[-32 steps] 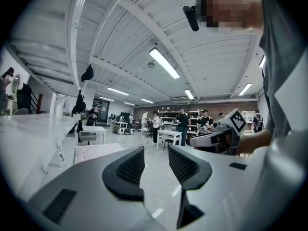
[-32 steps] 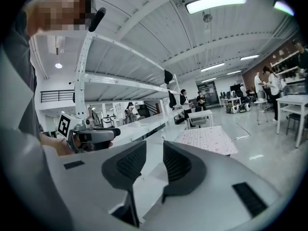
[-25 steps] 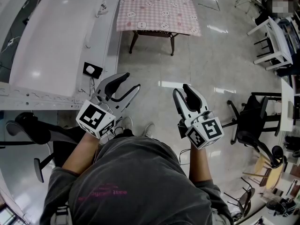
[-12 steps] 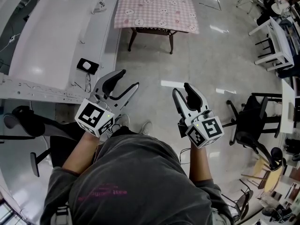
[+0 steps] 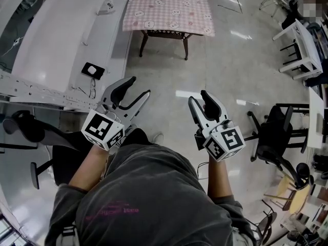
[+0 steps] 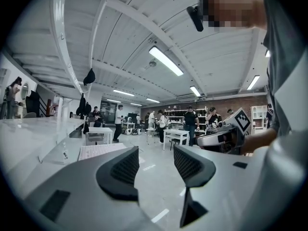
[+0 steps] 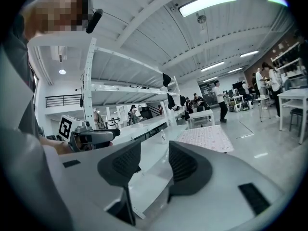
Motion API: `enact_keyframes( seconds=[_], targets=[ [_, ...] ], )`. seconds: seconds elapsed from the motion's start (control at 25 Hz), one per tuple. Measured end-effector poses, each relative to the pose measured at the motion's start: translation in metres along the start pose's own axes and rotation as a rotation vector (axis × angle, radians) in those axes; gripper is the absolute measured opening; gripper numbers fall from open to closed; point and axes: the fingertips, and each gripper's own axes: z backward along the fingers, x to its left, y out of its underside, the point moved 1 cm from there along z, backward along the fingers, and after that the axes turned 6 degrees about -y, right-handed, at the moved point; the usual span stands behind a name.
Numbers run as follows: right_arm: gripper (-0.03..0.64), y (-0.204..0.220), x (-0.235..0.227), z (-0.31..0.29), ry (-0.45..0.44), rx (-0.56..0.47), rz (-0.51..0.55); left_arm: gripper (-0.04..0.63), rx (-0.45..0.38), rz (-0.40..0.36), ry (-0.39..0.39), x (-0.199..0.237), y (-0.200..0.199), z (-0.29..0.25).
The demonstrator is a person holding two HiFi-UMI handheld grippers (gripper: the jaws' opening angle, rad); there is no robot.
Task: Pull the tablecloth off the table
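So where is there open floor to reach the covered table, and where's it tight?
Bare floor lies in front of and right of the tablecloth. The left is hemmed by the long white bench; the far right is crowded with chairs and desks.

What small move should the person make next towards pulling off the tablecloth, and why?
Probably step forward toward the table. The pink tablecloth lies spread over it, far ahead across the floor, while the left gripper and right gripper are held near the body, jaws apart with nothing between them. The cloth's near edge must come within reach before any grasp.
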Motion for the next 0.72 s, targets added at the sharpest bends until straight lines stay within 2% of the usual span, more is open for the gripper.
enact_keyframes(
  seconds=[0.4,0.72],
  targets=[
    [0.163,-0.002,-0.025,0.007,-0.002,-0.011,0.001,0.224,-0.01,-0.014,-0.001,-0.011,-0.002,-0.024],
    [0.163,-0.002,-0.047,-0.006,0.002,-0.01,0.007,0.221,-0.014,-0.008,0.0,0.0,0.002,-0.05]
  ],
)
